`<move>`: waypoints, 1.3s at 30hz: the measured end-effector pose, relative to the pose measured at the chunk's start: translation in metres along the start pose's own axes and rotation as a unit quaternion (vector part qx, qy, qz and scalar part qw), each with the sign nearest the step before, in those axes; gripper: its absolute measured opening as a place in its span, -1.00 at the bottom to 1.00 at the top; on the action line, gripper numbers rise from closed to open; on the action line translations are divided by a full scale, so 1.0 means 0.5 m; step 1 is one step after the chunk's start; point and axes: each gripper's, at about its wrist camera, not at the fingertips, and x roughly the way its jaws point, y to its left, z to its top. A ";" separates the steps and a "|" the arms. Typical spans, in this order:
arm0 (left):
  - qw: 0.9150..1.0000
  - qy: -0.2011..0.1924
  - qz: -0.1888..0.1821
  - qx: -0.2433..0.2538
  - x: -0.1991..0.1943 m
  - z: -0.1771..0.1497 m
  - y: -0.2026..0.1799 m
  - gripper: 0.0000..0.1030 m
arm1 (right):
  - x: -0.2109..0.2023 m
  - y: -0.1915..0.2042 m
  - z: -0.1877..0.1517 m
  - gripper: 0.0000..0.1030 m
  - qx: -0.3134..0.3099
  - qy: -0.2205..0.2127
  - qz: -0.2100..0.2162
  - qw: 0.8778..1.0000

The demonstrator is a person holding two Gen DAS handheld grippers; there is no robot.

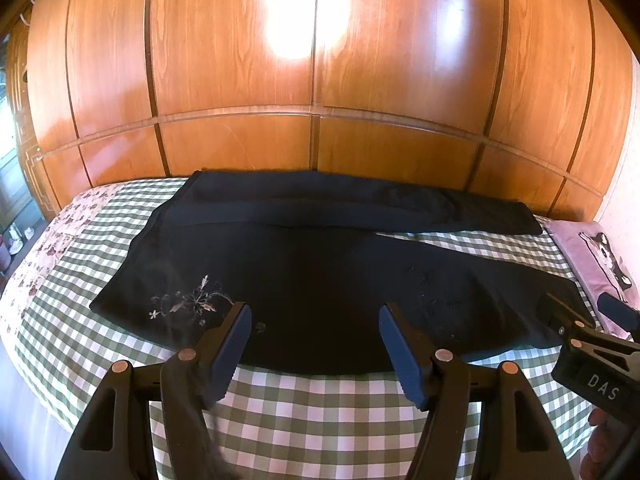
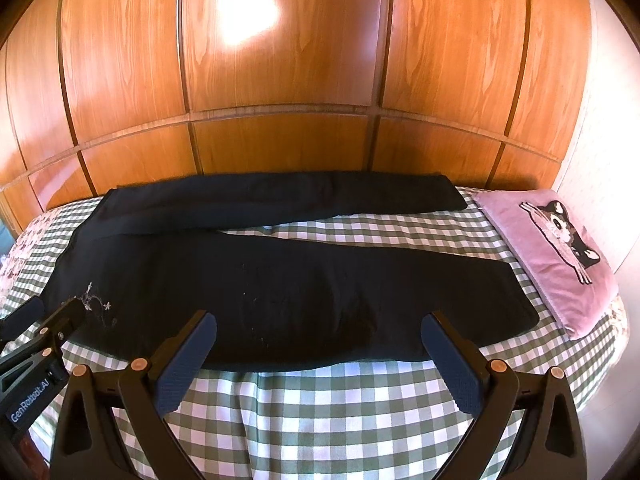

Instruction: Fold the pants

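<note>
Both tongs, left tongs (image 1: 315,318) and right tongs (image 2: 319,326), gape above the pants (image 2: 280,280) (spread flat).

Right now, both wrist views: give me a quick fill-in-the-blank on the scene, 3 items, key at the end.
1. The dark pants lie spread on a green-and-white ____ bedcover.
2. Both the left tongs and the right tongs are ____, holding nothing.
3. The pink pillow beside the leg ends shows a ____.

Missing words: checked; open; cat
</note>
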 end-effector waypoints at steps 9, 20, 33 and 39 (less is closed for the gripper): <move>1.000 0.004 0.002 -0.002 0.005 -0.001 0.001 0.32 | 0.005 0.001 0.001 0.99 0.000 0.002 -0.001 1.000; 1.000 0.007 0.003 -0.004 0.010 -0.001 0.002 0.32 | 0.012 -0.001 0.000 0.99 -0.004 0.009 -0.001 1.000; 1.000 0.013 0.005 -0.006 0.017 -0.002 0.003 0.32 | 0.020 -0.001 -0.001 0.99 -0.006 0.011 0.000 1.000; 1.000 0.020 0.006 -0.012 0.024 -0.007 0.010 0.32 | 0.022 -0.005 -0.005 0.99 -0.001 0.011 0.001 1.000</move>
